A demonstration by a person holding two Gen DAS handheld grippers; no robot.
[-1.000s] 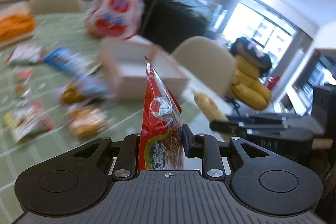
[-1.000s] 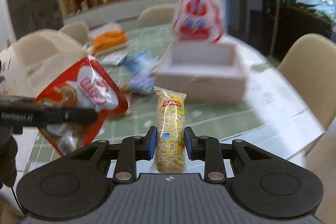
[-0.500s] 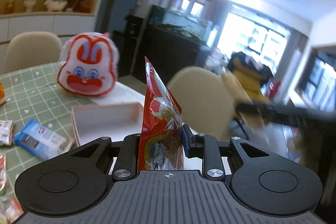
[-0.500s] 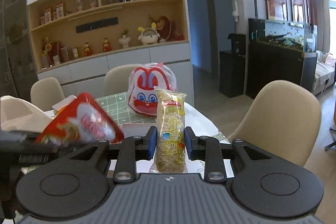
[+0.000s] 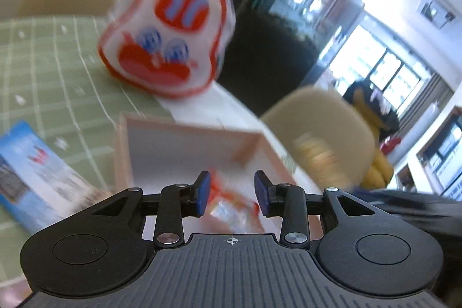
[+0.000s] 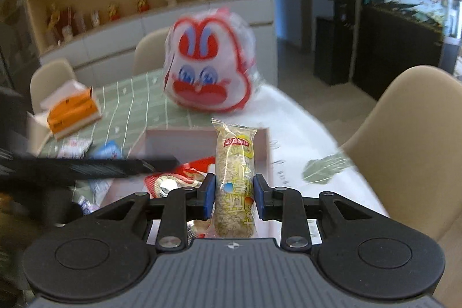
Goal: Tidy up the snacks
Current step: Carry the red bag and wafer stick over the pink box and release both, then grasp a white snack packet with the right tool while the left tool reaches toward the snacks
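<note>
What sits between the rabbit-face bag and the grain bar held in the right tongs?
In the right wrist view, the pale pink open box's far wall and a strip of bare white tabletop; the clear-wrapped grain bar rises before the red-and-white rabbit-face bag.

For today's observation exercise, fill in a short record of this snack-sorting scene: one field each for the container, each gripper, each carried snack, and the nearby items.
container: pale pink open box on the green checked tablecloth
left gripper: jaws opening, pads clear of the packet
red snack packet: below the left gripper, inside the box
right gripper: shut on the clear-wrapped grain bar, upright over the box
behind box: red-and-white rabbit-face bag
left of box: blue snack packet; orange box farther back
</note>
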